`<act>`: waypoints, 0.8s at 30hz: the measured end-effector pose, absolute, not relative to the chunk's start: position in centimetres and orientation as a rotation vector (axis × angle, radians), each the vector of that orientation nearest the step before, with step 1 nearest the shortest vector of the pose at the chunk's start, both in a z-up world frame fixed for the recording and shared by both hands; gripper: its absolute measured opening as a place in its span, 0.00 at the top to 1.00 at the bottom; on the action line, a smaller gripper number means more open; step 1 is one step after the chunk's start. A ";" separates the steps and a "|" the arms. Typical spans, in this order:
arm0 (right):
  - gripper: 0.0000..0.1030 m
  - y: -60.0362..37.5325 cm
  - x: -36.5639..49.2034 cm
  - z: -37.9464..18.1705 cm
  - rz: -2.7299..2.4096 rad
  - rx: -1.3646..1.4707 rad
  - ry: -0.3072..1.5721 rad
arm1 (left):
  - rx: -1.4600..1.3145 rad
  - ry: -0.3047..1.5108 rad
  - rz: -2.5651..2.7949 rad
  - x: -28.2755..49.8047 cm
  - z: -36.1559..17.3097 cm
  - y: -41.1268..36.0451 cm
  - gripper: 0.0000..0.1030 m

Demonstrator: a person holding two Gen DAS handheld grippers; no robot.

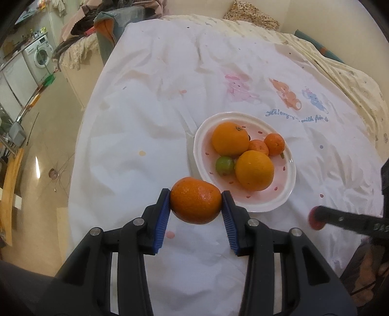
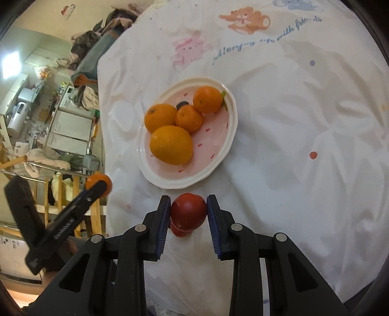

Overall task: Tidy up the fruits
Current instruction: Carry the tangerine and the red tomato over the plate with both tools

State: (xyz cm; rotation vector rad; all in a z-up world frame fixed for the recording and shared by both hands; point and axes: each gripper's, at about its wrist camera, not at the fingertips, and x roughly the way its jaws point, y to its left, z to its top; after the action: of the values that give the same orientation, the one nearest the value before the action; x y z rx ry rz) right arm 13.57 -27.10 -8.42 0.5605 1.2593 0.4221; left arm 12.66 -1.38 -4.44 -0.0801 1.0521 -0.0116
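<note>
My left gripper [image 1: 196, 194] is shut on a small orange [image 1: 195, 205], which hangs just off the near-left rim of a white oval plate [image 1: 265, 206]. On that plate lie two big oranges [image 1: 254, 170], two small mandarins [image 1: 274, 144] and a green lime [image 1: 225, 165]. My right gripper [image 2: 188, 199] is shut on a dark red round fruit [image 2: 188, 215], held above the cloth just in front of the plate [image 2: 209, 145]. The left wrist view shows that red fruit [image 1: 316, 218] at the right. The right wrist view shows the held orange [image 2: 98, 184] at the left.
A crumpled white cloth [image 1: 145, 145] with cartoon prints covers the table. Its left edge drops to a tiled floor [image 1: 48, 150]. Cluttered furniture and a washing machine [image 1: 40, 54] stand far left. A cushion [image 1: 250, 14] lies beyond the far edge.
</note>
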 end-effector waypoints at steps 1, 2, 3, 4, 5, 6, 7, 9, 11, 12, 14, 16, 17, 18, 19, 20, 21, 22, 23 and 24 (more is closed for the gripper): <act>0.69 -27.3 13.5 -8.1 0.423 0.564 1.245 | -0.076 1.050 -0.008 12.6 -4.4 -1.4 0.64; 0.69 -27.5 13.4 -7.7 0.424 0.565 1.231 | -0.071 1.047 -0.003 12.6 -4.4 -1.3 0.64; 0.69 -27.8 13.4 -7.2 0.429 0.570 1.213 | -0.069 1.045 -0.001 12.6 -4.5 -1.4 0.64; 0.69 -28.1 13.3 -6.7 0.434 0.578 1.191 | -0.065 1.043 0.001 12.6 -4.4 -1.3 0.64; 0.69 -28.4 13.3 -6.2 0.438 0.583 1.173 | -0.062 1.042 0.004 12.6 -4.4 -1.3 0.64; 0.69 -28.8 13.3 -5.8 0.442 0.588 1.156 | -0.062 1.041 0.005 12.6 -4.4 -1.3 0.64; 0.69 -28.9 13.3 -5.5 0.445 0.591 1.145 | -0.061 1.042 0.006 12.5 -4.5 -1.3 0.64; 0.69 -29.2 13.3 -5.0 0.447 0.600 1.126 | -0.060 1.043 0.008 12.5 -4.5 -1.3 0.64; 0.69 -29.4 13.4 -4.7 0.448 0.604 1.109 | -0.056 1.035 0.006 12.5 -4.4 -1.3 0.64; 0.69 -29.4 13.4 -4.6 0.449 0.606 1.104 | -0.054 1.029 0.006 12.4 -4.3 -1.3 0.64; 0.69 -29.6 13.5 -4.2 0.447 0.602 1.090 | -0.053 1.016 0.009 12.4 -4.0 -1.2 0.64; 0.69 -29.9 13.6 -3.6 0.447 0.596 1.074 | -0.055 1.003 0.012 12.4 -3.6 -1.2 0.64; 0.69 -30.0 13.7 -3.3 0.447 0.592 1.063 | -0.057 0.996 0.014 12.4 -3.3 -1.1 0.64; 0.69 -30.1 13.8 -3.0 0.448 0.589 1.051 | -0.061 0.985 0.016 12.4 -2.9 -1.0 0.64; 0.69 -30.3 14.0 -2.6 0.450 0.587 1.035 | -0.066 0.976 0.017 12.4 -2.4 -0.9 0.64; 0.69 -30.4 14.2 -2.3 0.450 0.583 1.025 | -0.072 0.969 0.017 12.5 -2.0 -0.8 0.64; 0.69 -30.5 14.5 -2.1 0.450 0.580 1.016 | -0.080 0.963 0.016 12.6 -1.6 -0.7 0.64; 0.69 -30.6 14.9 -1.7 0.452 0.578 1.003 | -0.089 0.956 0.015 12.9 -1.0 -0.5 0.64; 0.69 -30.7 15.1 -1.6 0.453 0.578 0.994 | -0.094 0.952 0.014 13.1 -0.6 -0.5 0.64; 0.69 -30.8 15.5 -1.3 0.456 0.579 0.983 | -0.100 0.951 0.012 13.4 -0.2 -0.4 0.64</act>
State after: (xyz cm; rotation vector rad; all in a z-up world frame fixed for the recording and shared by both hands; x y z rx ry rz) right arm 15.52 -30.76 -1.29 0.5787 0.9831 0.4555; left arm 13.36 -0.40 -0.22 -0.0997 0.9508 0.0115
